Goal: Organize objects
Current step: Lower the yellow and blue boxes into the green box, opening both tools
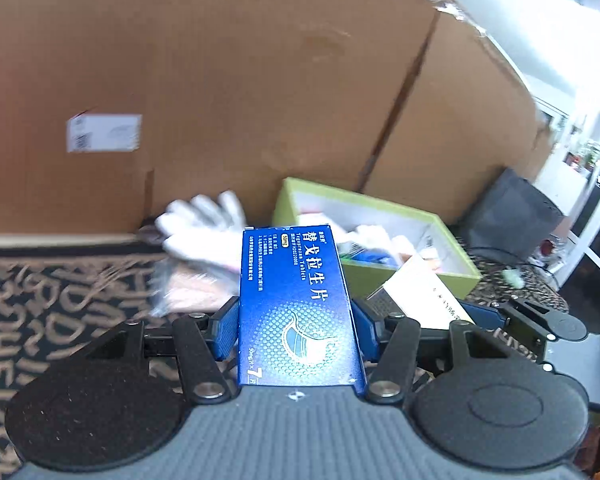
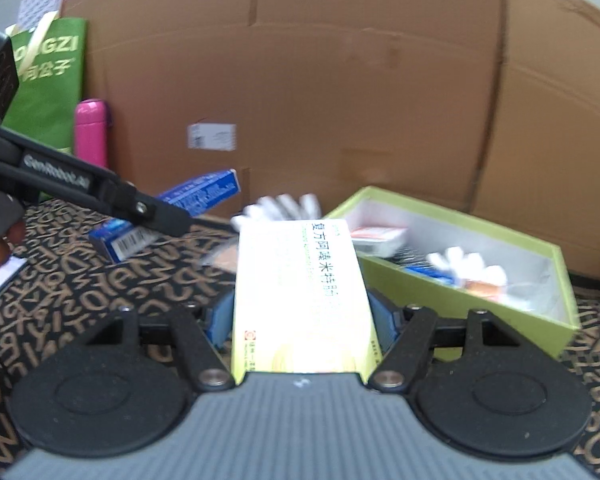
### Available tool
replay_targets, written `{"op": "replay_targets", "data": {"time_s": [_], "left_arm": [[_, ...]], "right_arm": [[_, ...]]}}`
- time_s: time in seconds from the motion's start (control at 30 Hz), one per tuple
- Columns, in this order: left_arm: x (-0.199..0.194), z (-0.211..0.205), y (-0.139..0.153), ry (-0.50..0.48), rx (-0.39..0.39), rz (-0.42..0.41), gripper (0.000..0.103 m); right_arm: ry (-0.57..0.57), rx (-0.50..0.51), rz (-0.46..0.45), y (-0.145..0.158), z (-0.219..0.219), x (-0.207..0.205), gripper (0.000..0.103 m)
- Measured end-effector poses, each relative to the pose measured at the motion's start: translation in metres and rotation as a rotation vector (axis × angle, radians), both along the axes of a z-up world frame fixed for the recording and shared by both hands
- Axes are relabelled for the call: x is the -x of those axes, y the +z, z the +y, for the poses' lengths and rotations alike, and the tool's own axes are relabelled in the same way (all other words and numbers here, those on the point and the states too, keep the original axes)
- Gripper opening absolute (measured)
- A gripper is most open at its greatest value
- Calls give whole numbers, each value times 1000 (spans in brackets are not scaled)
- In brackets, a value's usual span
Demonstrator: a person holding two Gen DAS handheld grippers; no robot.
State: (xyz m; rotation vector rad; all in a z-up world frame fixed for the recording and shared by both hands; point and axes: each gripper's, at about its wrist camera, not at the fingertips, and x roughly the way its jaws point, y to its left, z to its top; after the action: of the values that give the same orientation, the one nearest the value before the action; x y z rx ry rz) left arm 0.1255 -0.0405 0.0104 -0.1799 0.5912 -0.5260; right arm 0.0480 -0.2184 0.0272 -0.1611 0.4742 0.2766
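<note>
The left hand-held gripper [image 1: 296, 320] pinches a dark blue cardboard medicine carton with white lettering [image 1: 296, 308] between its blue pads, the carton standing lengthwise along the fingers at the centre of the left wrist view. In the right wrist view the same carton [image 2: 168, 216] shows at middle left, held above the table [image 2: 60, 280] with its black cloth covered in tan letters.

The right hand-held gripper [image 2: 302, 320] is closed on a pale yellow rectangular medicine carton with green and black print [image 2: 300, 296], gripped by its long sides in the lower centre of that frame.

Beyond both cartons, right of centre, sits an open lime-green cardboard box with a white lining [image 2: 500, 304] — small packets and white items lie loose inside it. A blurred white glove-like object [image 1: 204, 228] lies just left of the box, on a clear packet.

A large brown corrugated cardboard carton [image 2: 340, 80] fills the background, with a white label [image 2: 212, 137] stuck on it. At the upper left of the right wrist view stand a green bag [image 2: 48, 80] and a pink bottle [image 2: 91, 132].
</note>
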Motion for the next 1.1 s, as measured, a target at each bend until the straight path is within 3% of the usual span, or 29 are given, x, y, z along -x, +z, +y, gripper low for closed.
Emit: {"op": "replay_targets", "data": {"time_s": [0.33,0.53,0.7,0.73,0.8,0.83,0.9,1.1], "left_arm": [[-64,-90,32,-115,25,-44,61],[-108,-139,25,-102,-1,-58,61],[-131,-153,6,-74,36,-20,64],[-133,-154,2,-67,49,-23,81],[-132,-155,-6,-32,54,-18,98],[-130,-154,-9,-15,49,-24,98],[-126,-152,-14,-12,27,-42,98],[-116,-138,-20,7,45,-59,98]], "right_arm": [[-188,26,-136,31,-78,-29,68],[-271,60,-199,38,-108,-71,68],[-305,24,-129,11,-128,-113,68],[-307,14,-113,4,-130,-120,69],[-274,-19,-54,-12,-136,-134,85],[-267,-46,-4,-20,-140,-141,93],[-272,-74,26,-32,-144,-143,94],[-279,-86,-7,-41,-152,-131,101]]}}
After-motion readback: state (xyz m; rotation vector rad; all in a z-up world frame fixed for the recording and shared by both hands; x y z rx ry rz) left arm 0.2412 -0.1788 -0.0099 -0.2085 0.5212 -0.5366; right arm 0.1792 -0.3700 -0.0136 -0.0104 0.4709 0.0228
